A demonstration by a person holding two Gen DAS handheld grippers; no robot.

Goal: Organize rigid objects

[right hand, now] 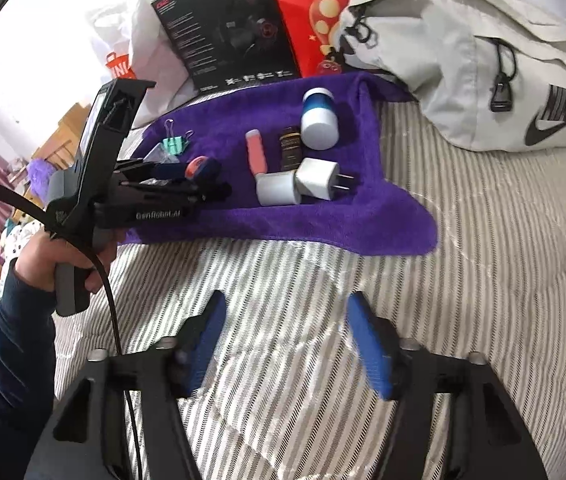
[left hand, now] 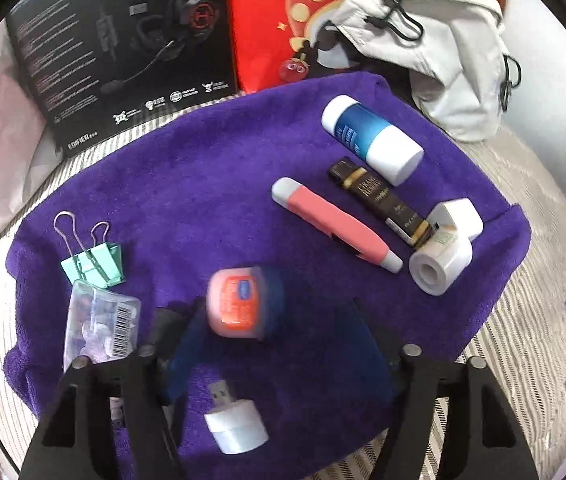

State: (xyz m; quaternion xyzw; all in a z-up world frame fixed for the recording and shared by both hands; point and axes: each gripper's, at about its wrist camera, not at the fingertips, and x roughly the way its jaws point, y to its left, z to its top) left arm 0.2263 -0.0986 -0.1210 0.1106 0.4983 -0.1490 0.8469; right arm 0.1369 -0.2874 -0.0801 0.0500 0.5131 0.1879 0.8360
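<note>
Between the spread fingers of the left gripper (left hand: 275, 344) a small orange-lidded jar (left hand: 243, 304) is sitting, with bare purple towel (left hand: 203, 168) stretching open beyond it. Just to its left, a clear packet (left hand: 101, 328) and a green binder clip (left hand: 95, 266) are crowding the way. Below its fingers a white USB plug (left hand: 235, 424) is lying. To its right, a pink tool (left hand: 335, 224), a dark tube (left hand: 383, 204), a blue-and-white bottle (left hand: 371, 138) and a white tape roll (left hand: 439, 264) are lying close together. The right gripper (right hand: 287, 344) is hanging parted over clear striped bedding (right hand: 463, 280); a grey bag (right hand: 483, 68) is blocking the far right.
</note>
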